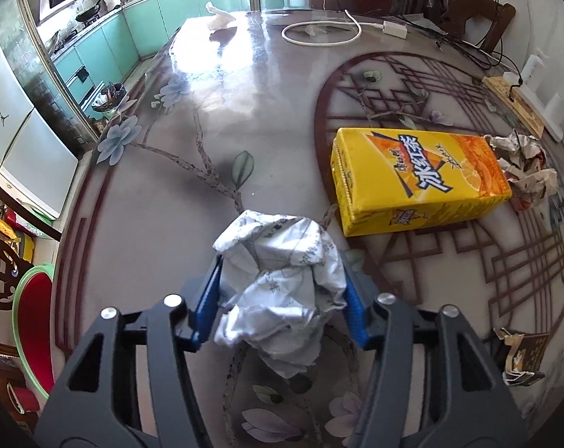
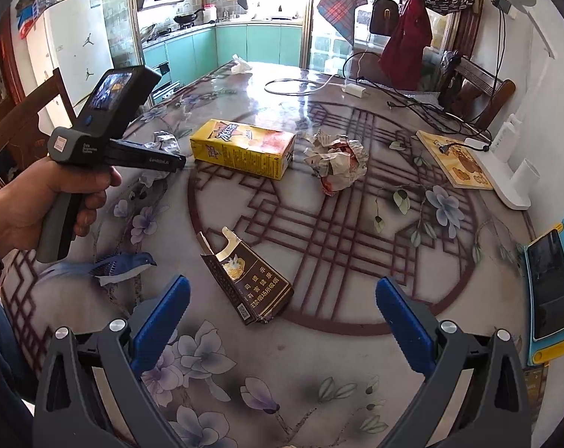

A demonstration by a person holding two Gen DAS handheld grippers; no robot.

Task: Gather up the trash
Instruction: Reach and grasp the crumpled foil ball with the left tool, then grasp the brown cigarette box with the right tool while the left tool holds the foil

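Observation:
My left gripper (image 1: 282, 280) is shut on a crumpled white paper ball (image 1: 278, 287), held just above the table; the ball also shows in the right wrist view (image 2: 162, 145) past the left gripper's body (image 2: 106, 138). A yellow drink carton (image 1: 416, 179) (image 2: 244, 145) lies on its side on the table. A crumpled printed wrapper (image 1: 524, 168) (image 2: 338, 160) lies right of the carton. A torn brown cigarette pack (image 2: 244, 280) (image 1: 521, 354) lies in front of my right gripper (image 2: 282, 302), which is open and empty above the table.
The glass-topped floral table (image 2: 319, 354) carries a white cable coil (image 1: 319, 33), a charger (image 2: 353, 93), a wooden board (image 2: 454, 160), a white power strip (image 2: 506, 183), a phone on a blue stand (image 2: 551, 287) and a far white tissue (image 1: 218, 18). Chairs surround it.

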